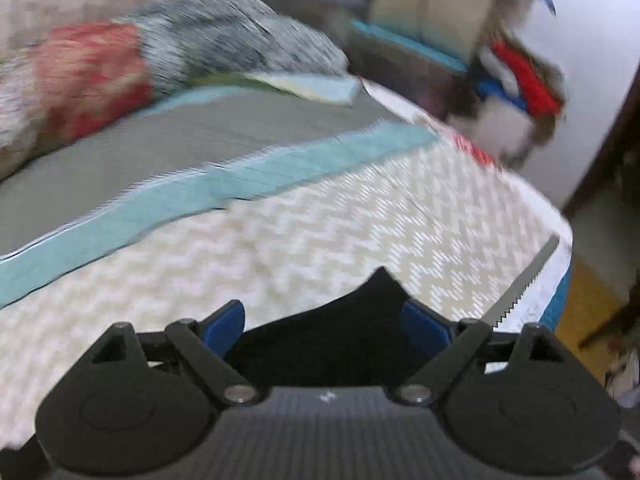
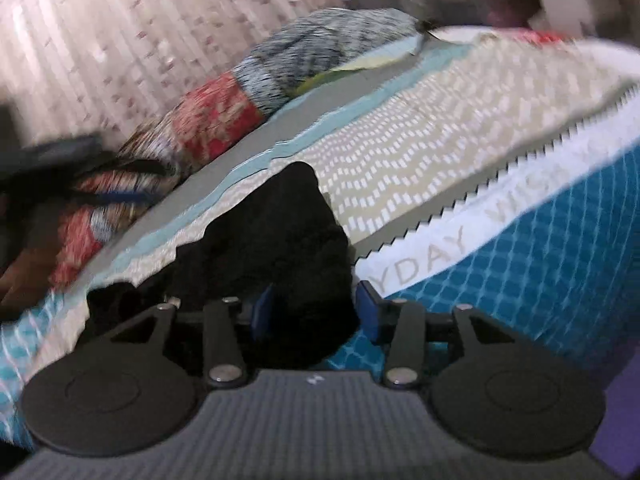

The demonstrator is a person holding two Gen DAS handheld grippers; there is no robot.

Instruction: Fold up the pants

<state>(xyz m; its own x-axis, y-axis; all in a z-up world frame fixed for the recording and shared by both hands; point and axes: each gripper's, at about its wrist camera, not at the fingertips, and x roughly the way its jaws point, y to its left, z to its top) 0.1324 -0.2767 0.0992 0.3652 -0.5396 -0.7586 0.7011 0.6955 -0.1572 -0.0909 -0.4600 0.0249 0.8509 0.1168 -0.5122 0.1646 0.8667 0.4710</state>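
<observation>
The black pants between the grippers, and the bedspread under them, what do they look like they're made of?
Black pants: soft, matte cloth, likely a knit or fleece; they bunch and absorb light without shine, though blur hides any weave. Bedspread: thin woven or printed cotton-like fabric, matte, with a flat cream-and-white zigzag pattern. Gripper finger pads: blue, smooth, probably rubber or plastic.

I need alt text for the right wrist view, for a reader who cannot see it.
The right gripper has black pants bunched between its blue fingers, at the edge of a bed with a zigzag-patterned cover. Blurred patterned bedding lies along the far side by a curtain.
</observation>
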